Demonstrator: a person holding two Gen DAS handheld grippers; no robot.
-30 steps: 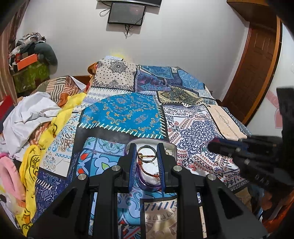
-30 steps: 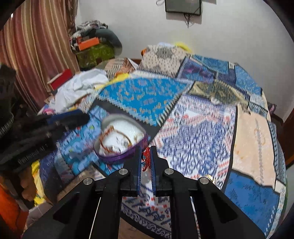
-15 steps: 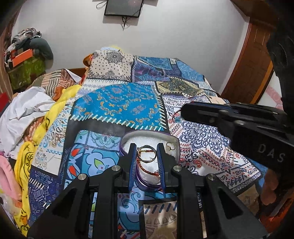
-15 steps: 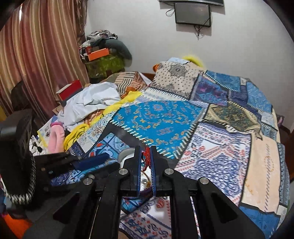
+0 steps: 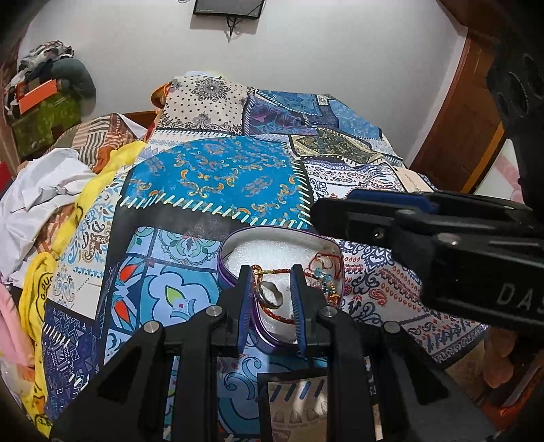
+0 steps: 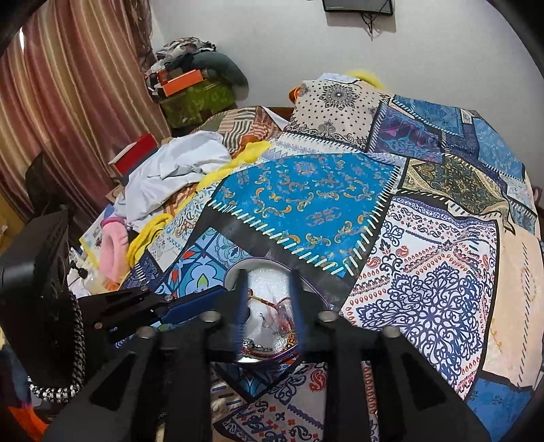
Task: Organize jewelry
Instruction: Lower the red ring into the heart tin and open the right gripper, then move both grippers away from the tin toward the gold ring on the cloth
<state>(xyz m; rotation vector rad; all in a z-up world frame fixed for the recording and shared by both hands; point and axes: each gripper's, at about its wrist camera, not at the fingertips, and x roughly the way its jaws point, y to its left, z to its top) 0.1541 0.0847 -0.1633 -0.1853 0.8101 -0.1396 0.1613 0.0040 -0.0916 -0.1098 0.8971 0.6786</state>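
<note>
both grippers over the jewelry tin, fingers apart

purple-rimmed jewelry tin (image 5: 234,268) sits on the patchwork bedspread (image 5: 217,176) near the bed's near edge, white foam lining inside. left gripper (image 5: 270,299) is low over the tin, fingers spread, nothing between them; its left finger (image 5: 245,306) sits at the tin's near-left rim, contact unclear, the right finger is over the foam. silver ring (image 5: 269,295) lies on the foam between the left fingers, not touched. red thread bracelet (image 5: 277,314) curves under and around the ring. a tangle of red cord and blue-bead pieces (image 5: 324,272) lies at the tin's right side, against the inner wall.

right gripper (image 6: 267,306) is also above the tin (image 6: 238,268), fingers released and blurred, with no grip on anything. between them the foam and the red cord tangle (image 6: 277,307) show; small metal pieces near the tin's near rim are too blurred to name. in the left wrist view the right gripper body (image 5: 442,244) reaches in from the right, its tip just above the tin's far-right rim.

white cloth (image 5: 40,190) and yellow cloth (image 5: 85,193) are heaped along the bed's left edge. striped curtain (image 6: 61,102) on the left wall, wall-mounted screen (image 5: 227,6) above the bed's far end, wooden door (image 5: 465,112) to the right.
</note>
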